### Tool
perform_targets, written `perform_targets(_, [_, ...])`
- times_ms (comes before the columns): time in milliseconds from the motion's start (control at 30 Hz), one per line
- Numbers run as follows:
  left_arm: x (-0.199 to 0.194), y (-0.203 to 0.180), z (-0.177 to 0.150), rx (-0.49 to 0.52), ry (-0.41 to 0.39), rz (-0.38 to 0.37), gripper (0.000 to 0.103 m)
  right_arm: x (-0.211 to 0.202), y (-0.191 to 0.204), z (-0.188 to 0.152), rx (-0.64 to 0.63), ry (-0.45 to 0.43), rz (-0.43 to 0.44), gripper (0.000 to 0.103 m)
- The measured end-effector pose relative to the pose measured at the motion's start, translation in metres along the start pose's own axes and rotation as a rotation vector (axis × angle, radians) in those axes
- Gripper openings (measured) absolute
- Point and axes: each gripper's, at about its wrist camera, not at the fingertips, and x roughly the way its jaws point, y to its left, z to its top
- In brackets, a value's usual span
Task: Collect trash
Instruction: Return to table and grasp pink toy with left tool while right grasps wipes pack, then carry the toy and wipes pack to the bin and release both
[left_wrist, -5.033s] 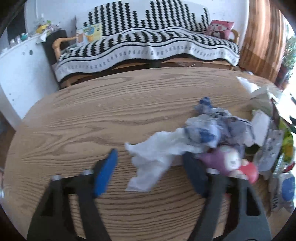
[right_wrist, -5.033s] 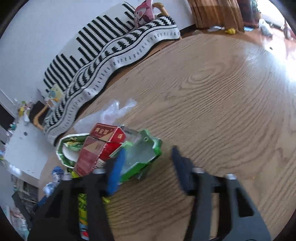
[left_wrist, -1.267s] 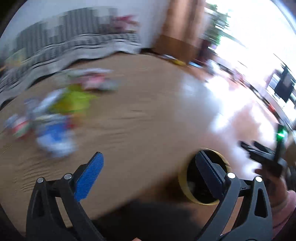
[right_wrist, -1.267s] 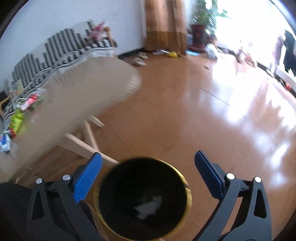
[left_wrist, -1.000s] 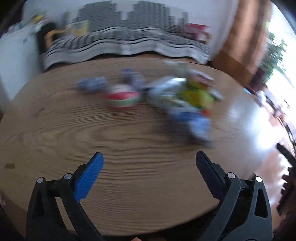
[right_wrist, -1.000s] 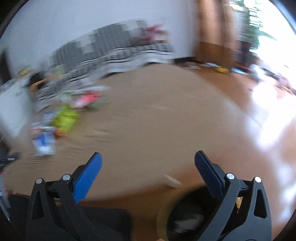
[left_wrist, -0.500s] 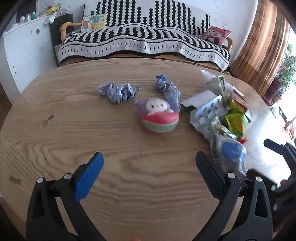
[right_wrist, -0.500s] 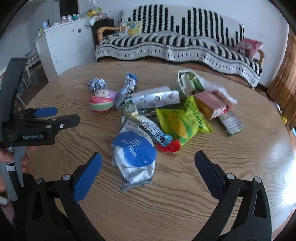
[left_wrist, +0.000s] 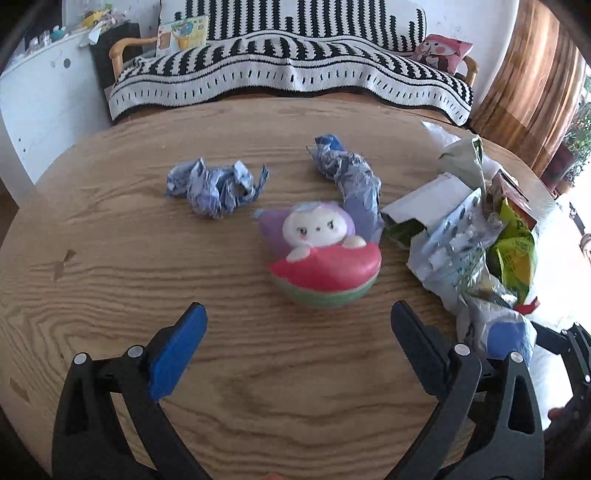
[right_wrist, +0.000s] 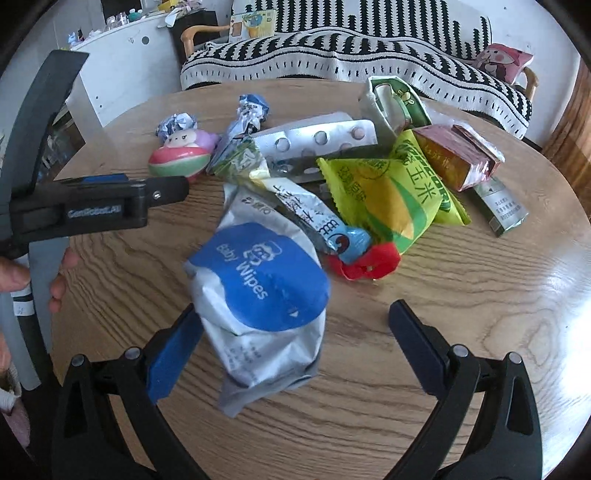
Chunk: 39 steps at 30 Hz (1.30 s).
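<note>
The right gripper (right_wrist: 293, 341), jaws spread wide, hovers over a crinkled foil baby-wipes pack (right_wrist: 260, 295) lying between its fingers on the wood-grain table (right_wrist: 461, 295), while the left gripper (left_wrist: 297, 341), equally wide and empty, faces a glossy rounded squishy toy (left_wrist: 321, 254) just ahead.

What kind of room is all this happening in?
Most likely a home living room: a sofa draped in a black-and-white striped throw, a round wooden table strewn with wrappers, and a white cabinet by the wall.
</note>
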Motion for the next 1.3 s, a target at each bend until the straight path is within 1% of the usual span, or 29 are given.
perform_targets(100, [0.004,0.0,0.005,-0.008,0.001,-0.001,0.097,-0.011,0.002,0.0,-0.002,-0.044,0.027,0.097])
perform_targets(167, [0.007,-0.001,0.009,-0.005,-0.001,0.004,0.097,-0.016,0.005,0.001,-0.01,-0.066,0.03,0.096])
perform_targets(200, [0.008,-0.002,0.011,-0.002,-0.001,0.005,0.097,-0.018,0.007,0.002,-0.013,-0.075,0.035,0.092])
perform_targets(300, [0.013,-0.004,0.018,0.004,-0.001,0.005,0.097,-0.018,0.009,0.002,-0.012,-0.066,0.044,0.083])
perform_targets(367, [0.016,-0.004,0.022,0.008,-0.001,0.005,0.097,-0.017,0.008,0.002,-0.007,-0.054,0.036,0.08])
perform_targets(433, [0.019,-0.005,0.024,0.004,0.003,-0.001,0.097,-0.017,0.008,0.001,0.003,-0.054,0.038,0.075])
perform_targets(467, [0.021,-0.005,0.024,0.002,0.005,-0.004,0.097,-0.018,0.007,0.001,0.01,-0.055,0.04,0.068])
perform_targets(500, [0.022,-0.004,0.025,0.002,0.007,-0.005,0.097,-0.018,0.006,0.001,0.015,-0.056,0.041,0.059])
perform_targets(600, [0.025,-0.002,0.025,-0.005,0.01,-0.006,0.097,-0.02,0.005,0.001,0.023,-0.072,0.037,0.048])
perform_targets(633, [0.025,0.0,0.025,-0.015,0.009,-0.017,0.095,-0.021,0.003,0.002,0.025,-0.081,0.032,0.047])
perform_targets(667, [0.023,0.005,0.024,-0.038,-0.002,-0.034,0.091,-0.023,0.002,0.002,0.028,-0.095,0.023,0.046])
perform_targets(700, [0.019,0.007,0.025,-0.046,-0.022,-0.056,0.069,-0.025,0.001,0.002,0.032,-0.107,0.018,0.045])
perform_targets(733, [0.017,0.01,0.025,-0.056,-0.029,-0.068,0.059,-0.028,-0.001,0.002,0.04,-0.127,0.012,0.044])
perform_targets(767, [0.016,0.012,0.024,-0.066,-0.03,-0.067,0.058,-0.031,-0.002,0.002,0.048,-0.145,0.006,0.044])
perform_targets(867, [0.011,0.015,0.018,-0.087,-0.042,-0.099,0.052,-0.043,-0.01,0.002,0.078,-0.211,-0.007,0.042])
perform_targets(933, [0.003,0.015,0.016,-0.09,-0.072,-0.101,0.049,-0.049,-0.014,0.001,0.098,-0.239,-0.01,0.041])
perform_targets(967, [-0.003,0.014,0.014,-0.087,-0.095,-0.096,0.048,-0.052,-0.017,0.001,0.113,-0.256,-0.014,0.041])
perform_targets(1033, [-0.01,0.012,0.01,-0.08,-0.111,-0.089,0.047,-0.057,-0.021,0.001,0.134,-0.279,-0.024,0.041])
perform_targets(1100, [-0.015,0.011,0.005,-0.081,-0.111,-0.102,0.046,-0.065,-0.026,-0.001,0.154,-0.312,-0.045,0.041])
perform_targets(1167, [-0.026,0.01,0.0,-0.084,-0.119,-0.126,0.046,-0.079,-0.029,-0.005,0.169,-0.377,-0.068,0.041])
perform_targets(1267, [-0.044,0.008,-0.002,-0.08,-0.148,-0.132,0.046,-0.111,-0.033,-0.014,0.176,-0.541,-0.109,0.041])
perform_targets(1300, [-0.049,0.007,-0.003,-0.076,-0.156,-0.127,0.046,-0.115,-0.035,-0.015,0.181,-0.557,-0.117,0.041])
